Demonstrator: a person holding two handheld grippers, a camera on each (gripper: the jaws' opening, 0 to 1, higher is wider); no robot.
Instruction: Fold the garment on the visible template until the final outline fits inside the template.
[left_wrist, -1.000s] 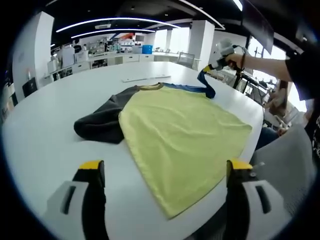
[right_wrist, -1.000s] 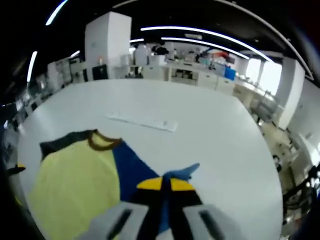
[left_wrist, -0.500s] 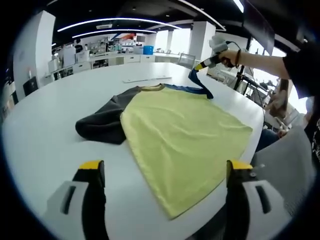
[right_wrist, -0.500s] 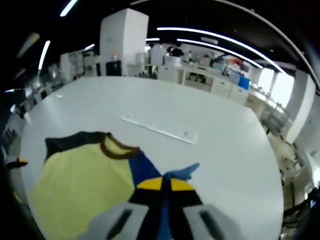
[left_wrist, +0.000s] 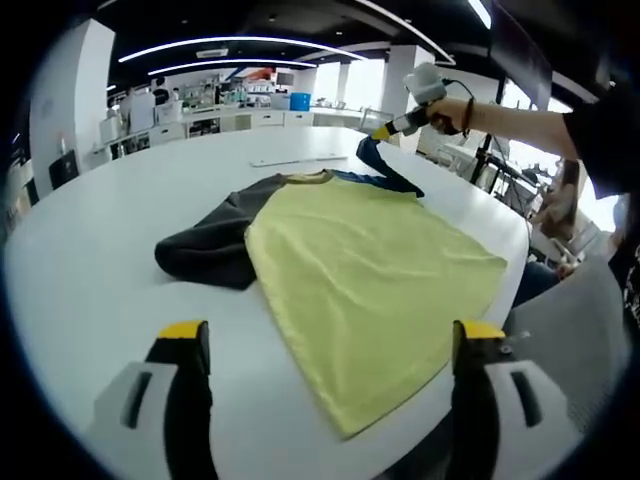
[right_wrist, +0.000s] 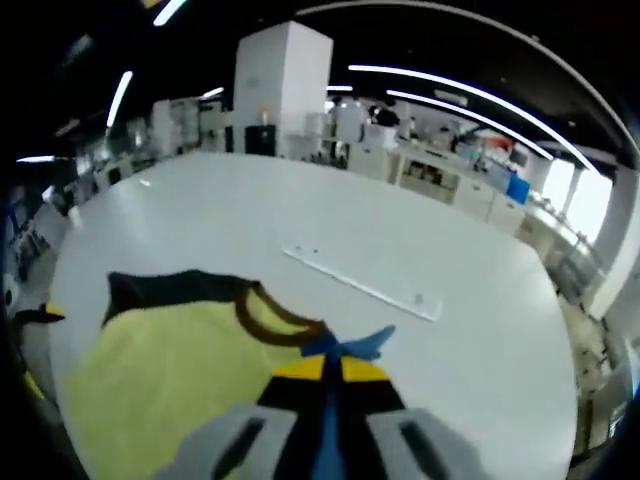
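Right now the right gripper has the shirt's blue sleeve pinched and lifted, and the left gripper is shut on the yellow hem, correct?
Not quite. The left gripper is open and holds nothing: in the left gripper view its jaws stand wide apart, with the shirt's yellow hem lying on the table between them. The rest holds: the right gripper is shut on the blue sleeve and lifts it.

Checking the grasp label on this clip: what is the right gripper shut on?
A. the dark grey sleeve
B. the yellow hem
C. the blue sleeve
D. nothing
C: the right gripper has its yellow-tipped fingers closed on the blue sleeve, lifted off the table.
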